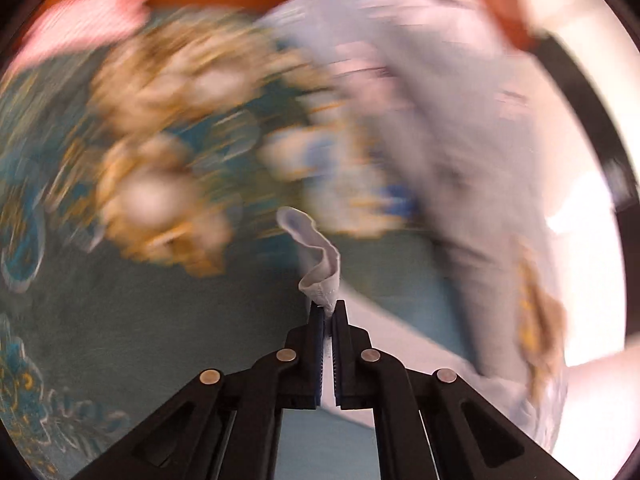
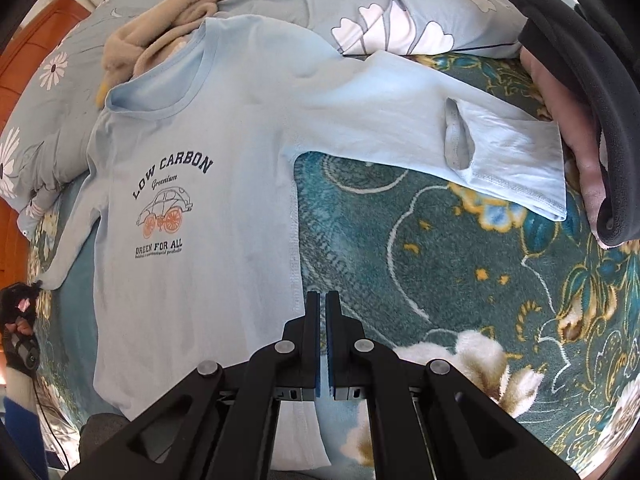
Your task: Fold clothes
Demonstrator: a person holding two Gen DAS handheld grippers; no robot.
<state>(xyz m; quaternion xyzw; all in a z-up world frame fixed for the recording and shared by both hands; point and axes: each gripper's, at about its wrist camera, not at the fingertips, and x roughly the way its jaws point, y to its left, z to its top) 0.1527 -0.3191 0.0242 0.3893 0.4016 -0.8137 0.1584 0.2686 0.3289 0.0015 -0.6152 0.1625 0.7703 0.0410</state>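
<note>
A light blue long-sleeved shirt (image 2: 208, 128) with a "LOW CARBON" car print lies face up on a teal floral blanket (image 2: 440, 264). One sleeve (image 2: 500, 148) stretches out to the right, its cuff folded back. My right gripper (image 2: 322, 300) hovers over the shirt's side seam, shut, with nothing visible between its pads. The left wrist view is blurred. There my left gripper (image 1: 327, 310) is shut on a bunched light blue cuff (image 1: 316, 256), and the shirt (image 1: 460, 140) trails off to the right. In the right wrist view the left gripper (image 2: 18, 304) shows at the far left edge, at the other sleeve's end.
A beige garment (image 2: 160, 20) lies bunched behind the collar. A pale blue flowered duvet (image 2: 400, 20) runs along the back. Pink cloth (image 2: 560, 112) and a dark grey padded object (image 2: 580, 60) sit at the right. An orange wooden headboard (image 2: 32, 52) stands at the left.
</note>
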